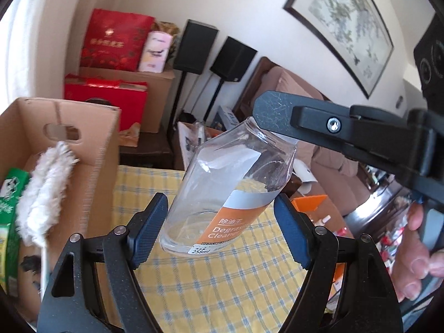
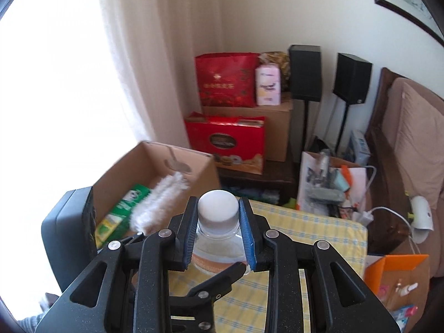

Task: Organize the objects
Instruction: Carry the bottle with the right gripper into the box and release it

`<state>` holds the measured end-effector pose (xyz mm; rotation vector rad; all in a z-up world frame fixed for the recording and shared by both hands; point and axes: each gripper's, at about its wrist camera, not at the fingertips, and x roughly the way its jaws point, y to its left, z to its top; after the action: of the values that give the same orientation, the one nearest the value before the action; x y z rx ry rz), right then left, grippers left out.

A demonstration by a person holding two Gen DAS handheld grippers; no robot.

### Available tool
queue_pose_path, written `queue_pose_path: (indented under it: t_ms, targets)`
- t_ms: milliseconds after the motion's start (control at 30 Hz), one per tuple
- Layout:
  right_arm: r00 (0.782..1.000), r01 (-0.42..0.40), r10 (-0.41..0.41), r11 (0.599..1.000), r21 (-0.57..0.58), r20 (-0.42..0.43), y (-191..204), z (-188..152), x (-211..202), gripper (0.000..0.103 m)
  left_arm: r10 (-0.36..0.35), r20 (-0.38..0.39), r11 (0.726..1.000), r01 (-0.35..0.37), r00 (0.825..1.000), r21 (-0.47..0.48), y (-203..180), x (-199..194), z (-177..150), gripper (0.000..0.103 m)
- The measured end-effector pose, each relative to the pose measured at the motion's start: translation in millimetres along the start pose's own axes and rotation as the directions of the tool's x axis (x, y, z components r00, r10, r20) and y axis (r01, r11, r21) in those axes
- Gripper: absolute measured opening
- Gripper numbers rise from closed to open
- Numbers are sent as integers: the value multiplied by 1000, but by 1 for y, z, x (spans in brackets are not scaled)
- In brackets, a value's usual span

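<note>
A clear degreaser bottle [image 1: 230, 183] with an orange label hangs tilted above the yellow checked tablecloth [image 1: 222, 277]. My left gripper [image 1: 220, 216] has its blue pads on both sides of the bottle's lower body and is shut on it. My right gripper [image 2: 217, 222] is shut on the bottle's white cap [image 2: 217, 204]; in the left wrist view its black finger [image 1: 277, 113] covers the cap end. The bottle body [image 2: 215, 252] shows below the cap in the right wrist view.
An open cardboard box [image 1: 58, 144] stands at the left on the table, holding a white fluffy duster [image 1: 44, 183] and a green carton [image 1: 11, 222]. Red gift bags [image 2: 224, 80], black speakers [image 2: 305, 72], a sofa [image 2: 410, 138] and an orange box [image 2: 394, 277] lie beyond the table.
</note>
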<state>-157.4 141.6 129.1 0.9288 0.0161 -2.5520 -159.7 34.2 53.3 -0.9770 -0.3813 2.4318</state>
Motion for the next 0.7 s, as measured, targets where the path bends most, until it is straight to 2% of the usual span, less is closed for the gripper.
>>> queue_pose_path:
  t_ms: [200, 433, 533, 633, 700]
  targets:
    - [998, -65, 65, 997, -34, 3, 38, 20, 6, 29, 31, 15, 1000, -31, 999, -1, 29, -32, 15, 75]
    - [991, -136, 135, 985, -108, -19, 79, 40, 30, 29, 41, 51, 996, -45, 998, 78, 60, -58, 28, 73]
    - [985, -174, 171, 973, -149, -33, 91, 49, 45, 29, 19, 53, 995, -24, 998, 100, 77, -63, 35, 68]
    - [976, -218, 213, 960, -174, -46, 96, 56, 63, 29, 0, 60, 993, -7, 998, 120, 97, -67, 44, 57]
    - [970, -244, 239, 950, -195, -53, 99, 61, 75, 29, -10, 55, 990, 3, 998, 138, 108, -66, 48, 55]
